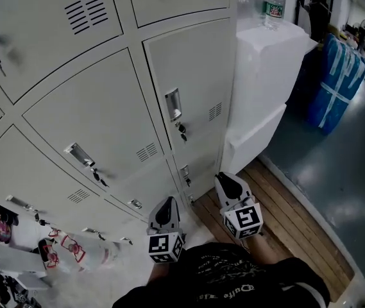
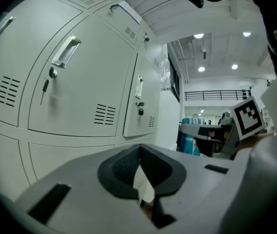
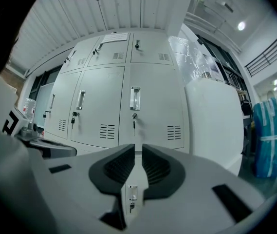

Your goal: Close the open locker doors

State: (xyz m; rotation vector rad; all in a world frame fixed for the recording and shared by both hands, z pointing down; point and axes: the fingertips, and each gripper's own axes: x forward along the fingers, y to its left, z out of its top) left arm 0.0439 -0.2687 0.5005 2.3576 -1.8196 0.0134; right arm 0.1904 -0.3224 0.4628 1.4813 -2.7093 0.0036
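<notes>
Search step: locker doors from 9 to 12 o'clock all look shut to me.
At 6 o'clock, left hand-held gripper clenched, empty; right hand-held gripper slightly released, empty. Next I'd say: find one ajar, push it flush.

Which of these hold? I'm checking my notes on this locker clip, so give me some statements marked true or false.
A water bottle stands on the white box. True.
A key hangs from a locker door. True.
The right tongs grip a door handle. False: they stand slightly apart with nothing between them.
The blue bundle sits atop the lockers. False: it stands on the grey floor.
</notes>
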